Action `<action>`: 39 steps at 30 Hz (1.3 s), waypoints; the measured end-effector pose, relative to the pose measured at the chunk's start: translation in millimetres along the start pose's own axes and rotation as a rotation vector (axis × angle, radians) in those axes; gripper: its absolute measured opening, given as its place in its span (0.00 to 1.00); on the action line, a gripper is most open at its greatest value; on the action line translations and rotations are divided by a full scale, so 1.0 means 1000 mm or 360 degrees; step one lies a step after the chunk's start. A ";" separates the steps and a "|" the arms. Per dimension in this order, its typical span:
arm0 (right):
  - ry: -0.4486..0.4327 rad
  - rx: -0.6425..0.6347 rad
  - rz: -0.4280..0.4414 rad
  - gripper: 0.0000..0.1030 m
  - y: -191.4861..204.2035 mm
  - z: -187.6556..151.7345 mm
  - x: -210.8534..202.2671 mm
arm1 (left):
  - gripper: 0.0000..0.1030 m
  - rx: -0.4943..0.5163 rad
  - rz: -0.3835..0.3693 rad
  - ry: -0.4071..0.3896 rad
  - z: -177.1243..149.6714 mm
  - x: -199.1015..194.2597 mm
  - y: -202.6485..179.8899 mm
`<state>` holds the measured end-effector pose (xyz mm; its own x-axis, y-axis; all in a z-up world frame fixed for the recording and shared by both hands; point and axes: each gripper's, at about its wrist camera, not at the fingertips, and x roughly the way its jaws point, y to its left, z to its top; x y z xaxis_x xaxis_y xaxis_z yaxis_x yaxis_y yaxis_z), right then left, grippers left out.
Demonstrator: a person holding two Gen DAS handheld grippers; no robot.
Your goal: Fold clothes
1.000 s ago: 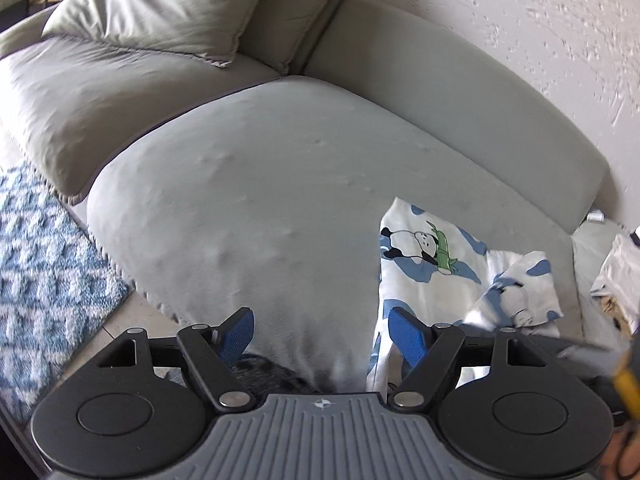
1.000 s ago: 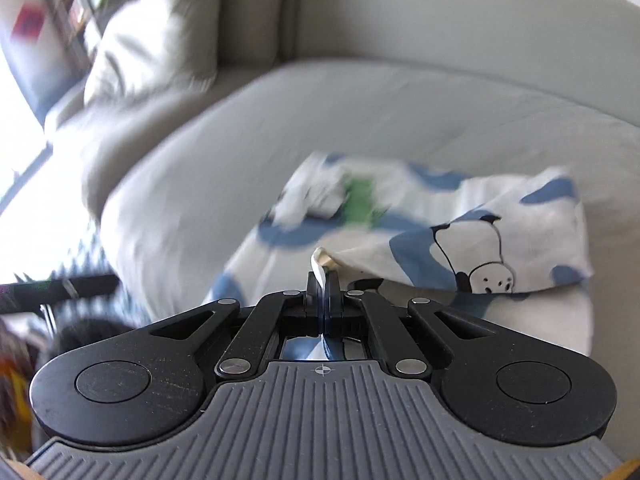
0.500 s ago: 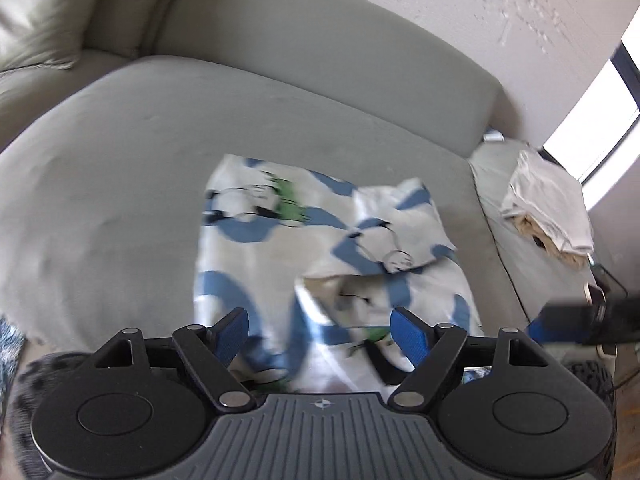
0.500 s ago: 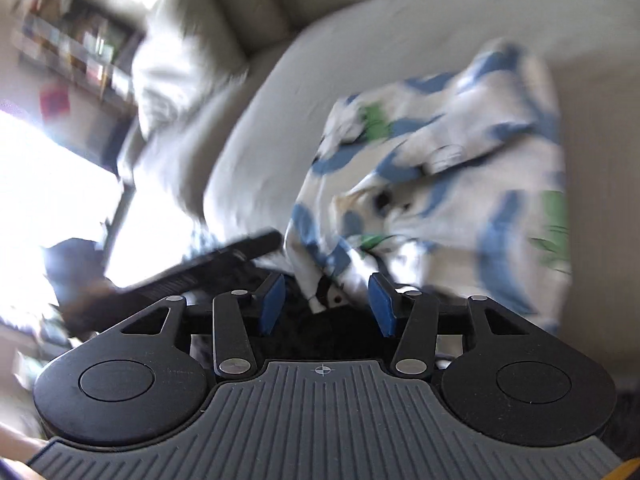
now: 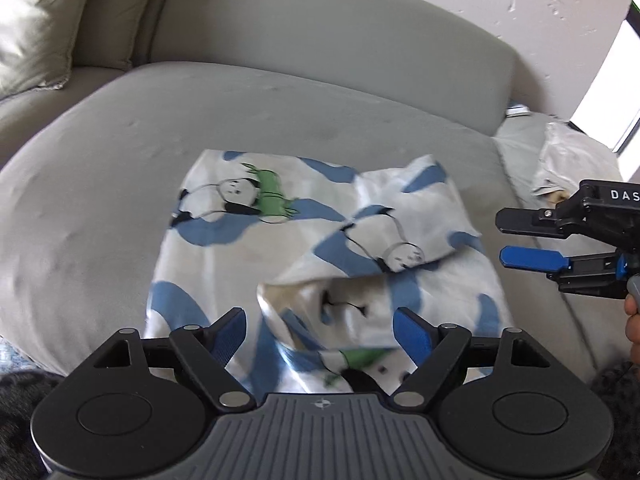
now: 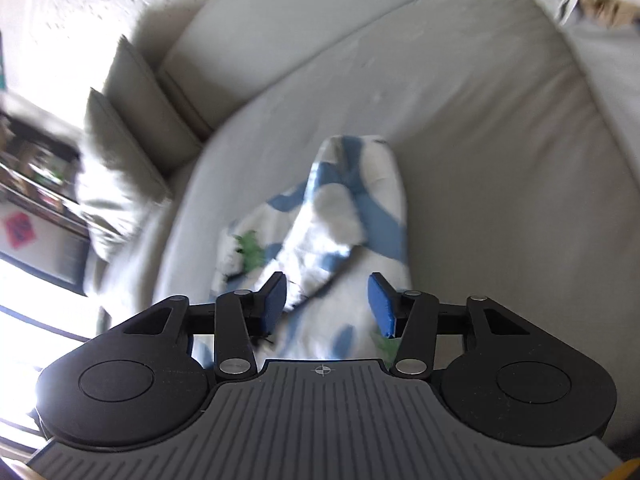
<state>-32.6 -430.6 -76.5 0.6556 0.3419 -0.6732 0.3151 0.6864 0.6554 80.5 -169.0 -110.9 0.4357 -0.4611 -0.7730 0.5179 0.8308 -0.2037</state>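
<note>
A white garment [image 5: 320,248] printed with blue patches and pandas lies partly folded on the grey sofa seat [image 5: 100,184], one flap turned over its middle and its near edge hanging toward the seat's front. Bare cushion surrounds it to the left and behind, up to the backrest [image 5: 320,40]. The left tongs [image 5: 320,330] stand apart above the near edge, holding nothing. The left view shows the right tongs [image 5: 528,238] from the side, apart, beside the garment's right edge; the right view [image 6: 326,300] is blurred, and a cushion [image 6: 120,160] seems to sit in the sofa's corner.
</note>
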 end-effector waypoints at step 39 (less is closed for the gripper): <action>-0.0026 -0.0212 0.0215 0.60 0.021 0.031 0.028 | 0.75 -0.0079 -0.0090 0.0197 0.006 0.022 0.000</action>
<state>13.4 -426.1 -70.9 0.6971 0.4271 -0.5758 0.1306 0.7141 0.6878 95.3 -181.0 -124.5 0.3111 -0.4681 -0.8271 0.5006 0.8205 -0.2761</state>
